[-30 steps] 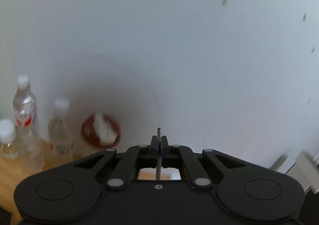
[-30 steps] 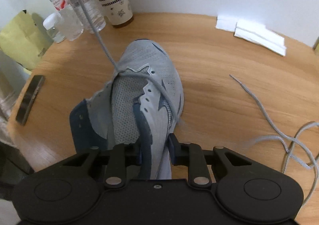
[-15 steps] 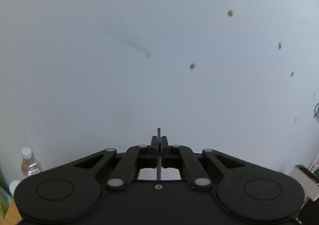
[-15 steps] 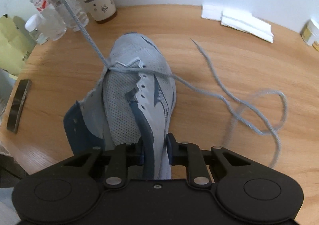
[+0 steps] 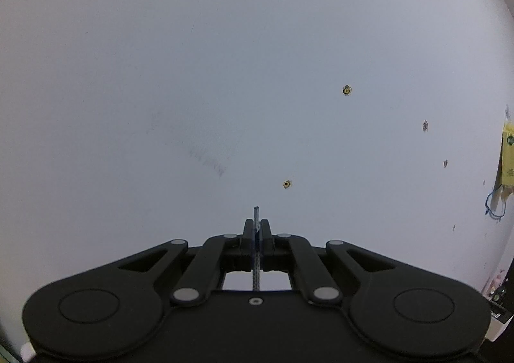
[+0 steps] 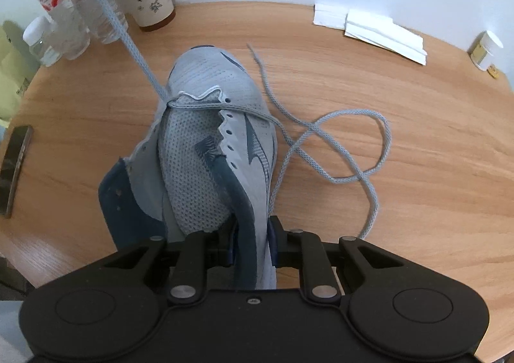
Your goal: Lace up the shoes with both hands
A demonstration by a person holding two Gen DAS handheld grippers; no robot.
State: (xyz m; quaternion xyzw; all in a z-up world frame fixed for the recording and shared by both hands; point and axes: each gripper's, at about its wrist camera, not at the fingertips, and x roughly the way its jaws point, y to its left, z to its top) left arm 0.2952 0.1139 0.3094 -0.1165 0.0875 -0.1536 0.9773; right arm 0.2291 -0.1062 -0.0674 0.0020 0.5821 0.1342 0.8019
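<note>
**Grey lace through the toe eyelets only**

Pale grey mesh shoe (image 6: pixel 212 144) lies on the wooden table (image 6: pixel 369 74); its long axis runs away from the right wrist camera, toe toward the wall, heel at the right gripper (image 6: pixel 252 242), whose fingers pinch the collar edge; the lace (image 6: pixel 337 151) crosses only the lowest eyelet pair near the toe; one end rises taut up and left, the other trails loose in loops on the table to the right; the upper eyelets (image 6: pixel 228 131) stand bare, so most lacing seems left; the left gripper (image 5: pixel 256 228), pressed together, nips the lace tip, facing a blank wall (image 5: pixel 225 74).
</note>
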